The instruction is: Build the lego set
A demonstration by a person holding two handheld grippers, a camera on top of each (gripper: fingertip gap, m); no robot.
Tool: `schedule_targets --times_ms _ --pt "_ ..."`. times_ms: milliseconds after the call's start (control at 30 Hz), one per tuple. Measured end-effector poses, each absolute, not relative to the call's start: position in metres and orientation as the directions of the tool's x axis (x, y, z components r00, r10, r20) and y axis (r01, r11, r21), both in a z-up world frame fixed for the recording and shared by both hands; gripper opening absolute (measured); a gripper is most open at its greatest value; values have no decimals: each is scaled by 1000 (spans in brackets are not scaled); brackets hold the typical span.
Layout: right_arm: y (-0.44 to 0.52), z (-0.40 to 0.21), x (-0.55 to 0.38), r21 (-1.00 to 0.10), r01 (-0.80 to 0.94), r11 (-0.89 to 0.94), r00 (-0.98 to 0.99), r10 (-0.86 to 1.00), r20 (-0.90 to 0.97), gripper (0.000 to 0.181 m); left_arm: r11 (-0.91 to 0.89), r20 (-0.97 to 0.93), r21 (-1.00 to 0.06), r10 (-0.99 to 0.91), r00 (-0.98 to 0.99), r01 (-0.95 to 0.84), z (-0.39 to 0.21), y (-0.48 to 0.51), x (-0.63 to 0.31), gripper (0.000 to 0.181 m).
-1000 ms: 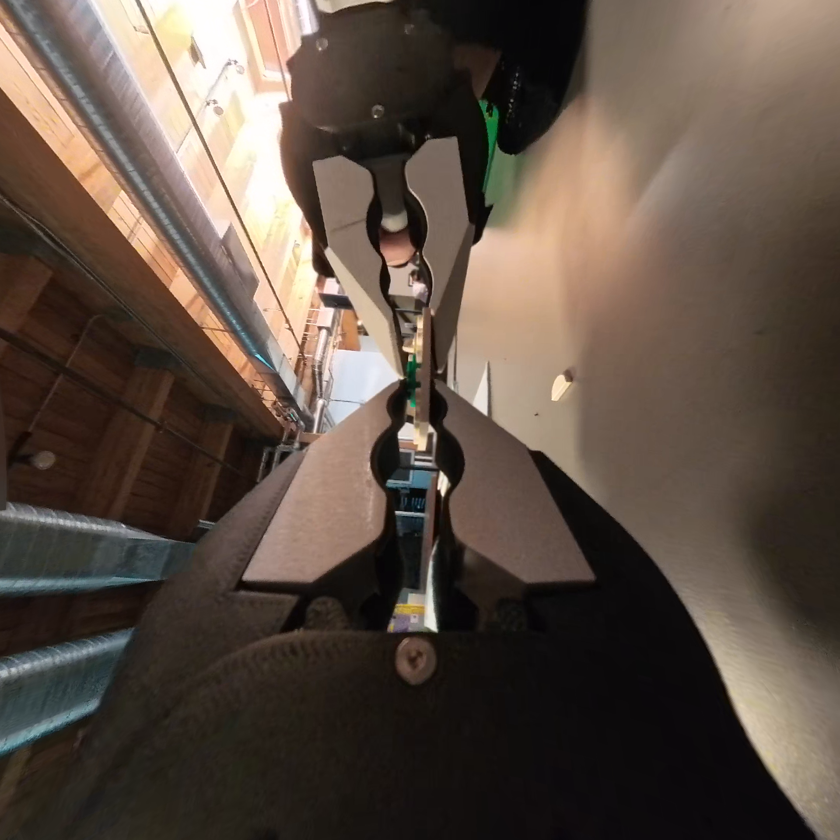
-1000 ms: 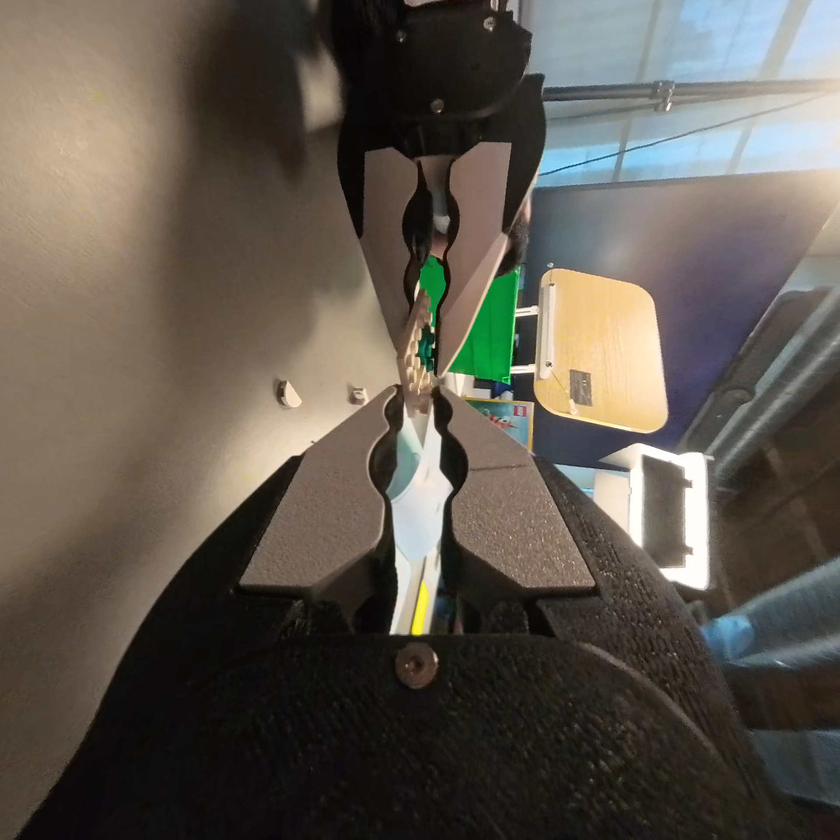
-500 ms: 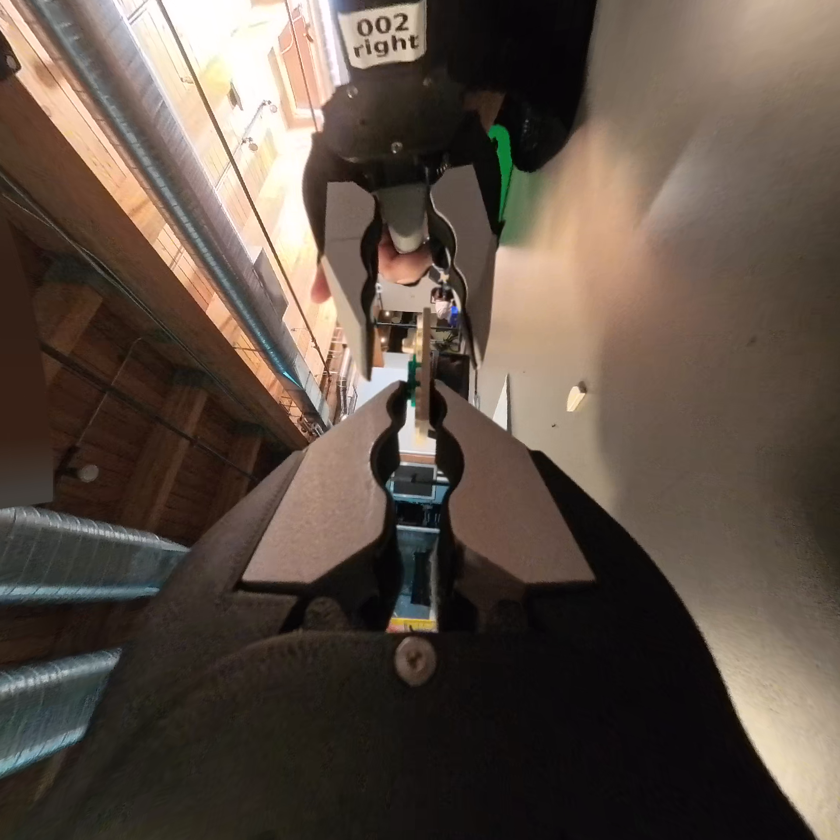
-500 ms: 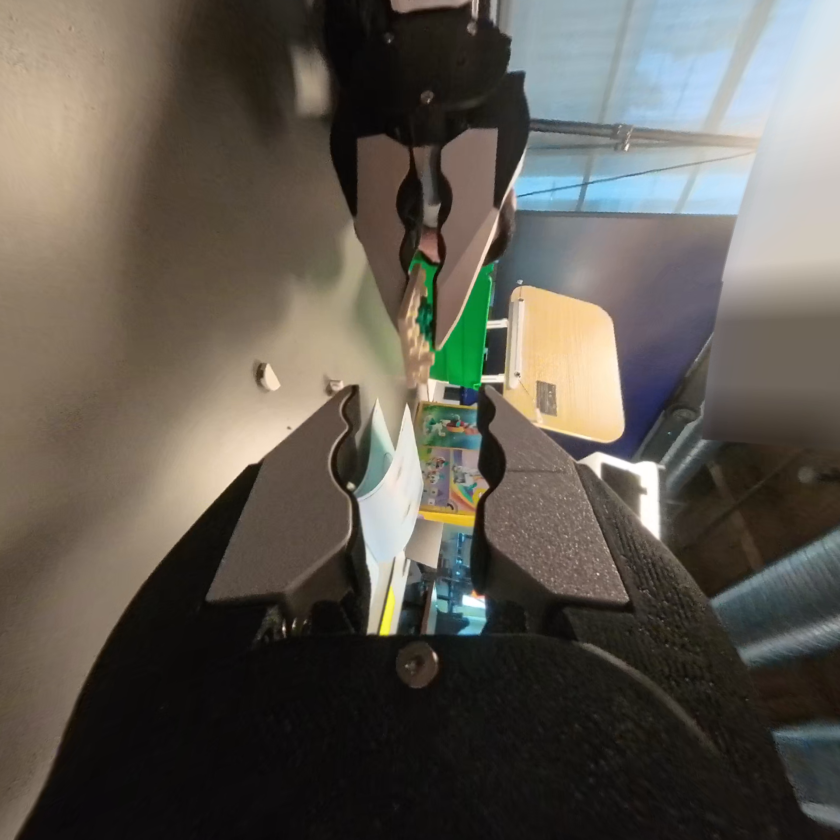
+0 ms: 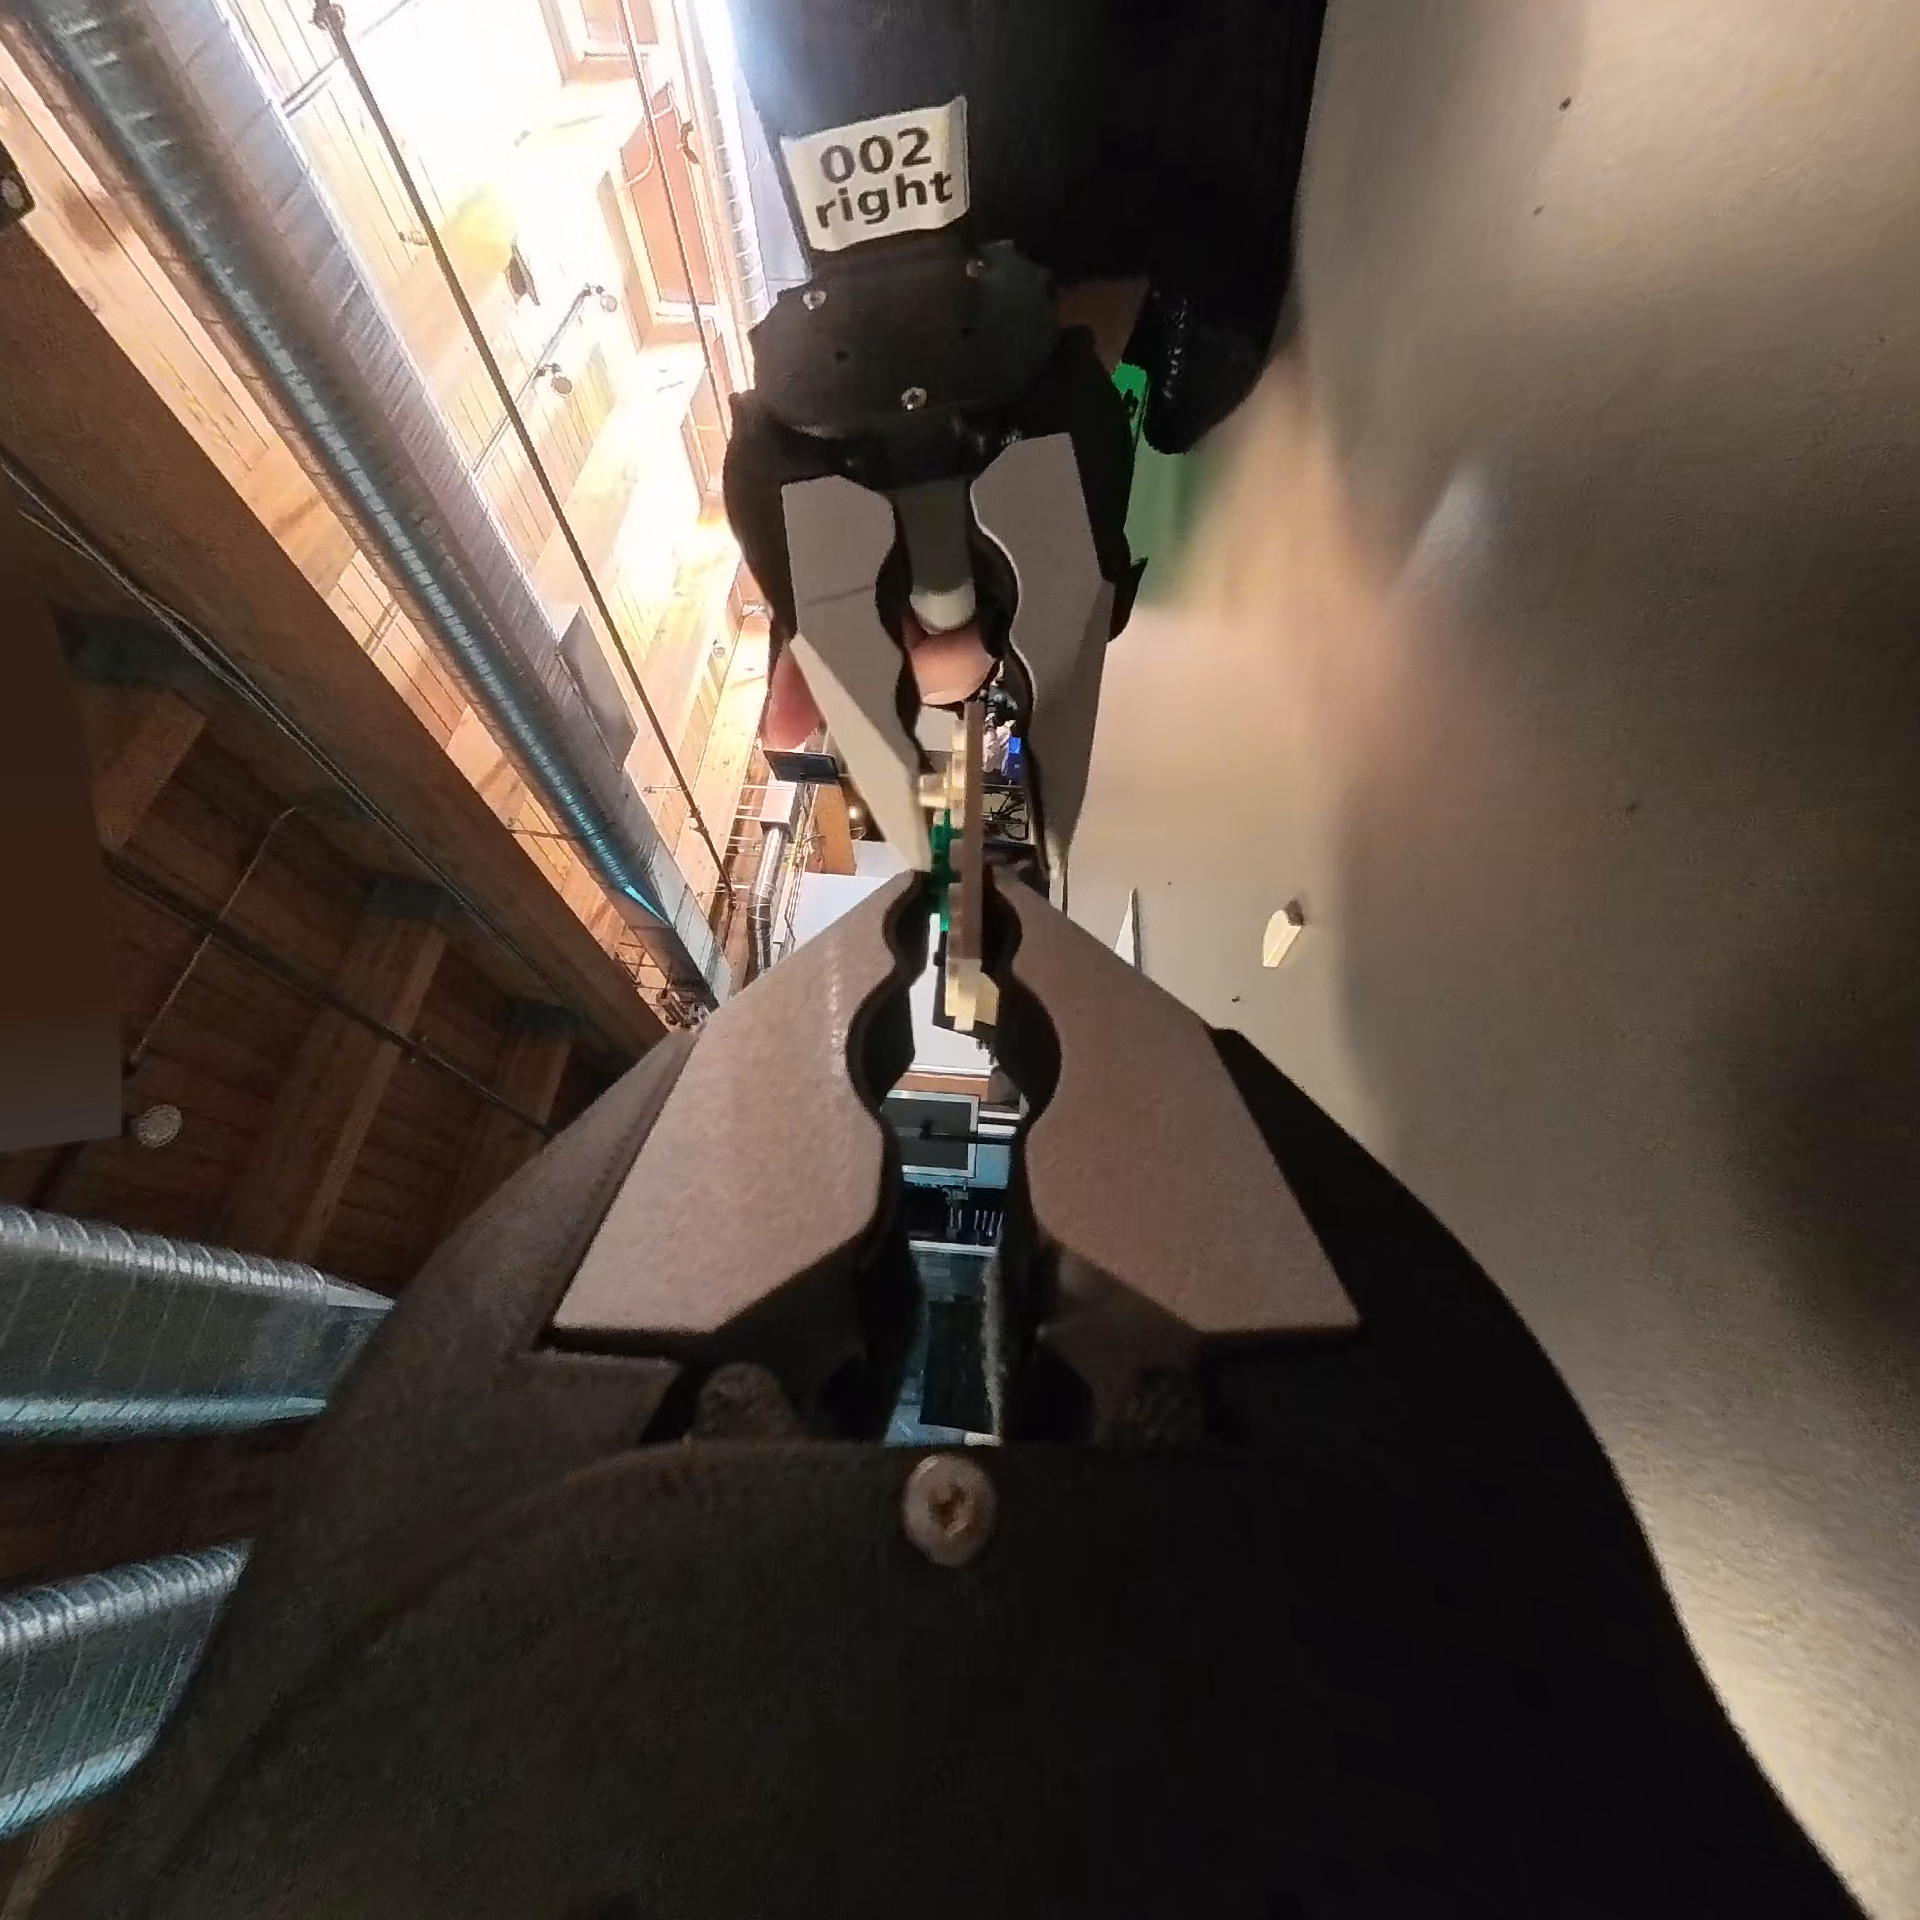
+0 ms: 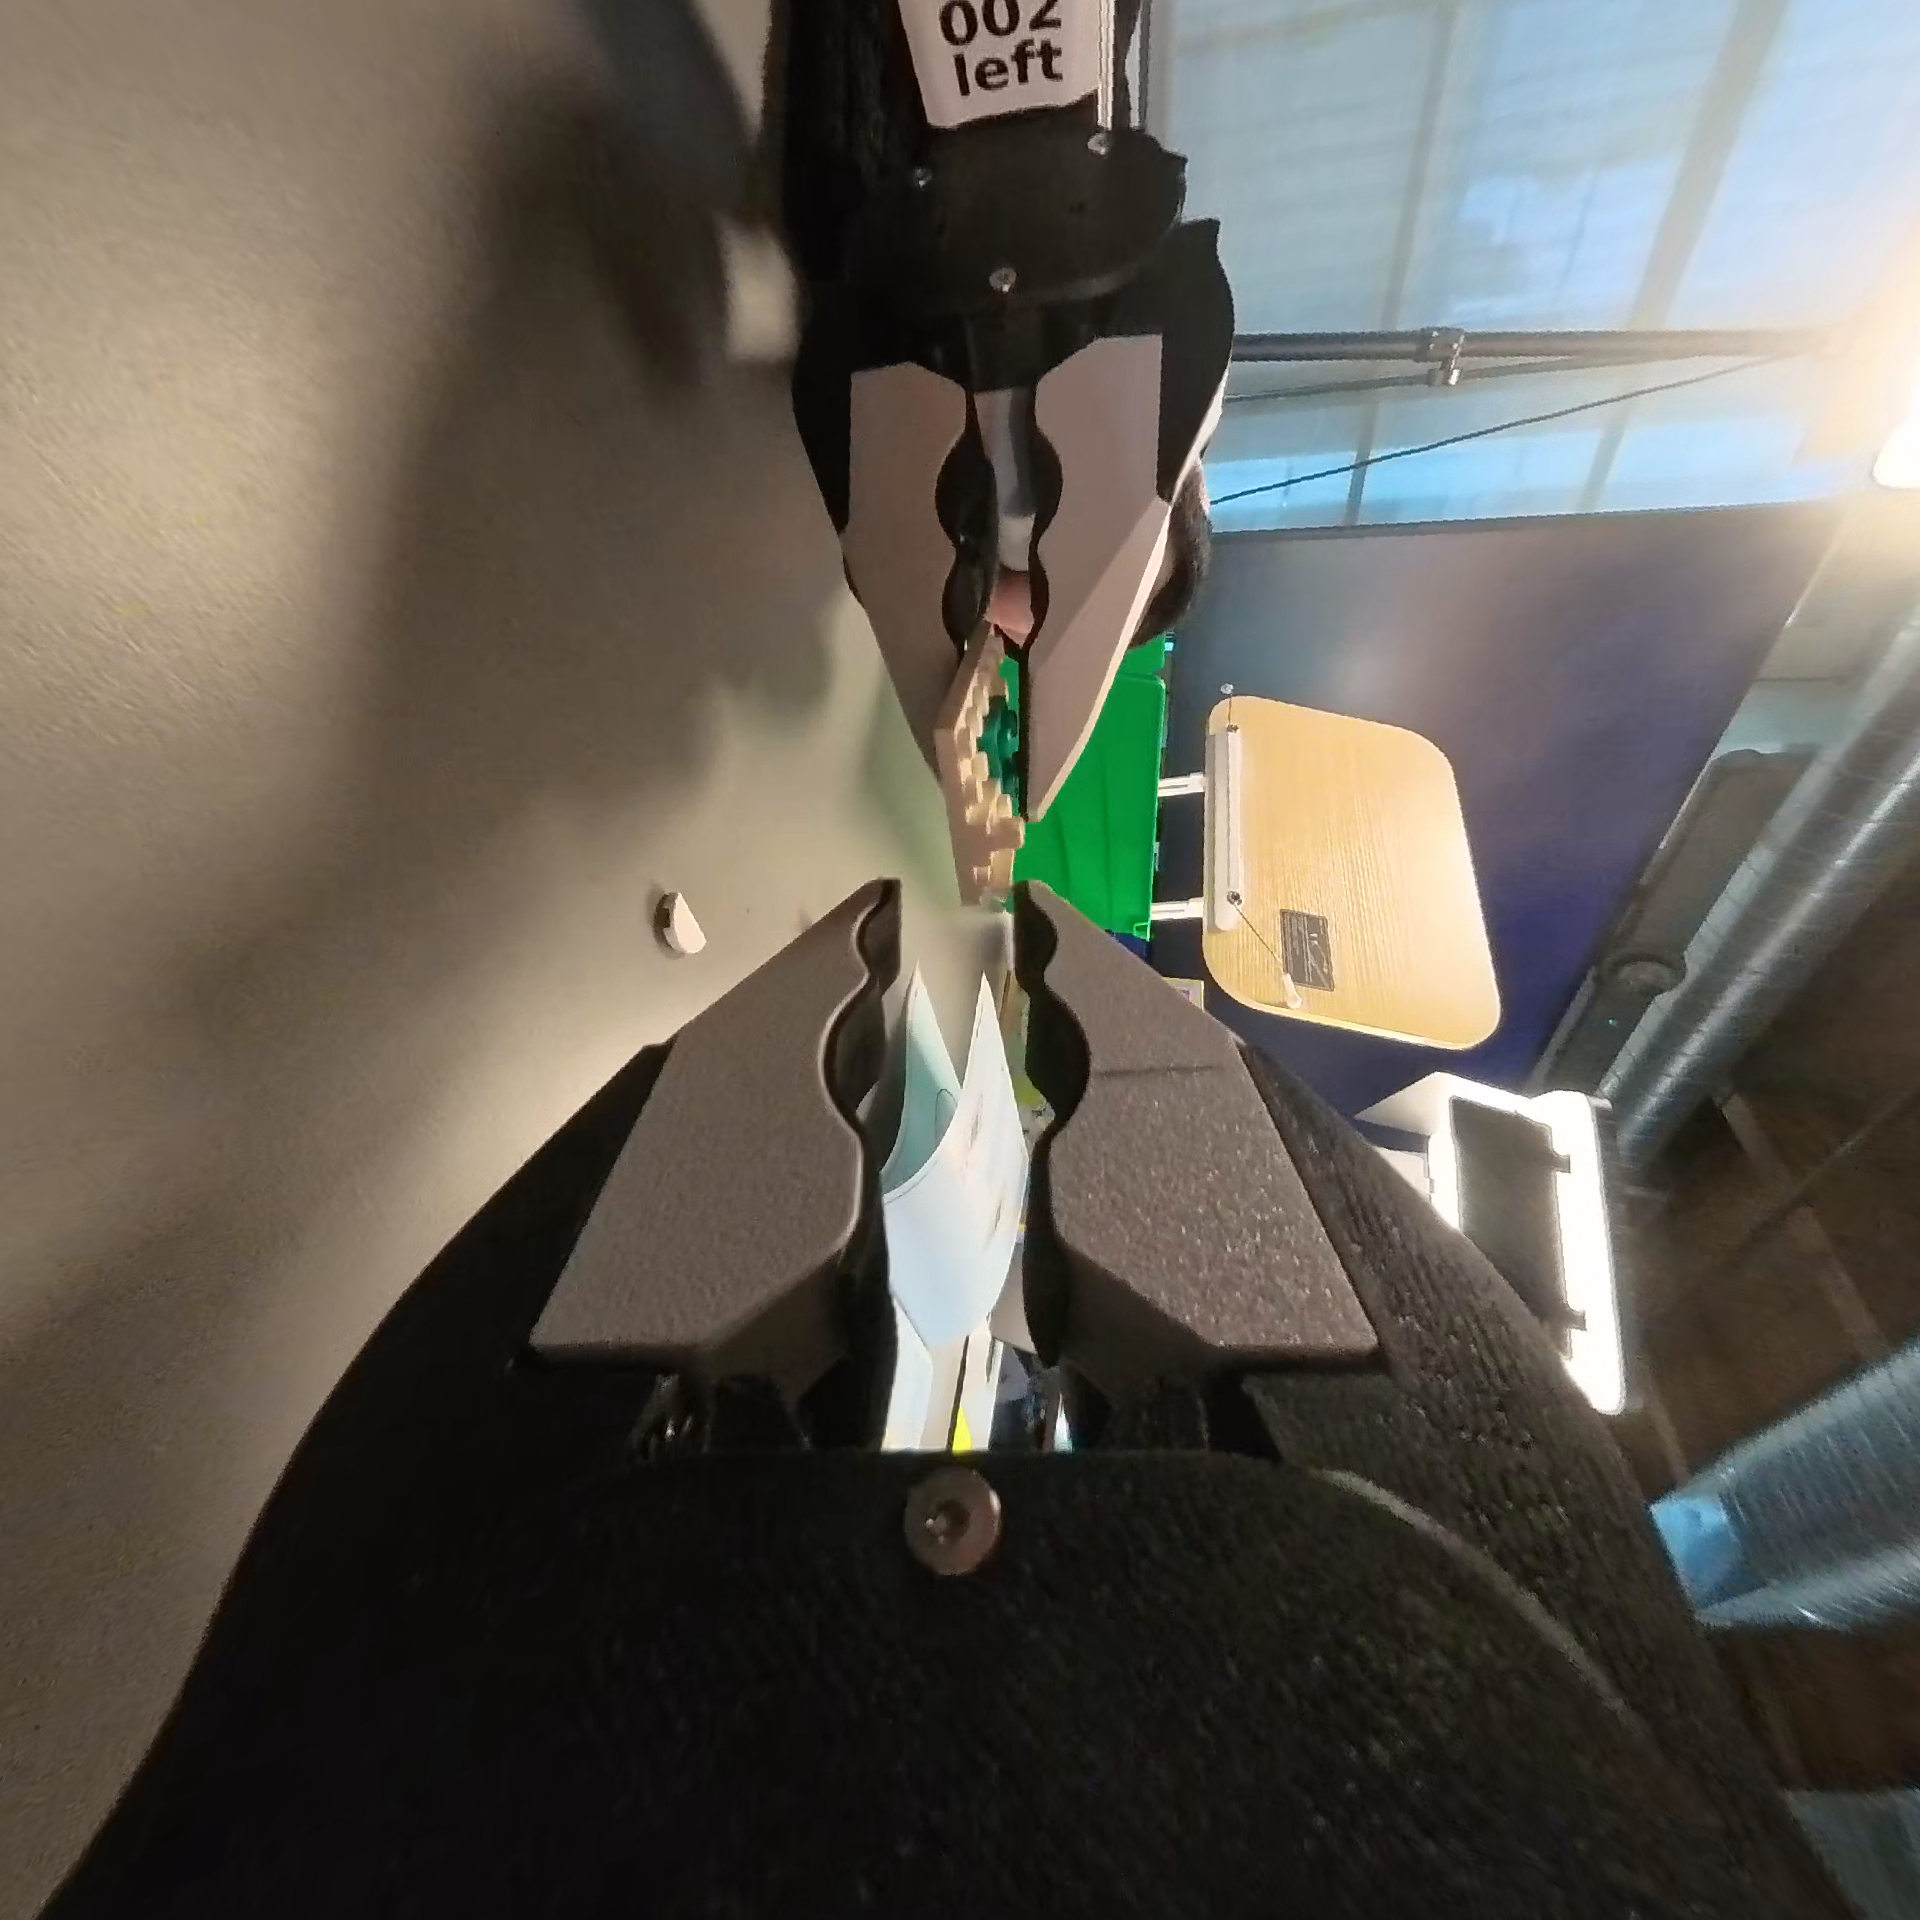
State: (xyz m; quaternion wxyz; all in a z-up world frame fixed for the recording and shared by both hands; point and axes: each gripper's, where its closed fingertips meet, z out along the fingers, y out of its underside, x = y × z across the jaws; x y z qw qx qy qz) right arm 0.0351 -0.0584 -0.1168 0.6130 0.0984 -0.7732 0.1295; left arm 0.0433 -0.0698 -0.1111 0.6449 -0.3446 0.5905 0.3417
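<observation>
My left gripper [image 5: 961, 899] is shut on a tan lego plate [image 5: 971, 831] seen edge-on, with a green piece [image 5: 941, 844] on one face. The plate sticks out toward my right gripper [image 5: 985, 860], whose fingers stand apart on either side of it. In the right wrist view my right gripper [image 6: 956, 896] is open, its tips level with the free end of the plate [image 6: 977, 821]. The left gripper [image 6: 987, 774] facing it pinches the plate's other end beside the green piece [image 6: 1003, 738]. Both grippers are rolled sideways and held above the grey table [image 6: 312, 727].
A small white lego piece [image 6: 677, 923] lies on the table, and shows too in the left wrist view [image 5: 1283, 925]. An instruction booklet [image 6: 956, 1164] shows between my right fingers. Behind are a green block [image 6: 1101, 790], a wooden seat [image 6: 1351, 873] and ceiling ducts [image 5: 343, 457]. Both grippers' tips are close together, under 4 cm apart.
A second ago both grippers gripped the plate. My right gripper let go, opened wide and drew back, and now has narrowed and come back to the plate's free end. The left still holds it.
</observation>
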Motion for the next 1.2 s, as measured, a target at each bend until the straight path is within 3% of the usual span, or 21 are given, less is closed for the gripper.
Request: schedule_targets --times_ms 300,667,833,933,1067,1200 --pt "-57 -116 34 -3 -289 957 -186 -53 981 5 508 -997 -63 -1 72 -859 -116 -66 41 8" --pt "-57 -125 37 324 -240 915 -163 -367 916 5 506 -984 -169 -134 117 -846 -125 -65 42 8" --pt "-56 -130 37 392 -212 895 -184 -431 883 4 501 -981 -177 -164 107 -847 -130 -64 42 8" --pt "-55 -130 36 363 -219 906 -188 -404 895 4 501 -982 -170 -160 103 -849 -130 -63 41 8" --pt "-49 -127 31 152 -203 967 -221 -197 955 6 481 -977 -202 -166 137 -853 -126 -57 36 8" --pt "-45 -129 30 -27 -194 981 -294 -32 955 34 478 -972 -228 -160 172 -848 -120 -57 35 8"
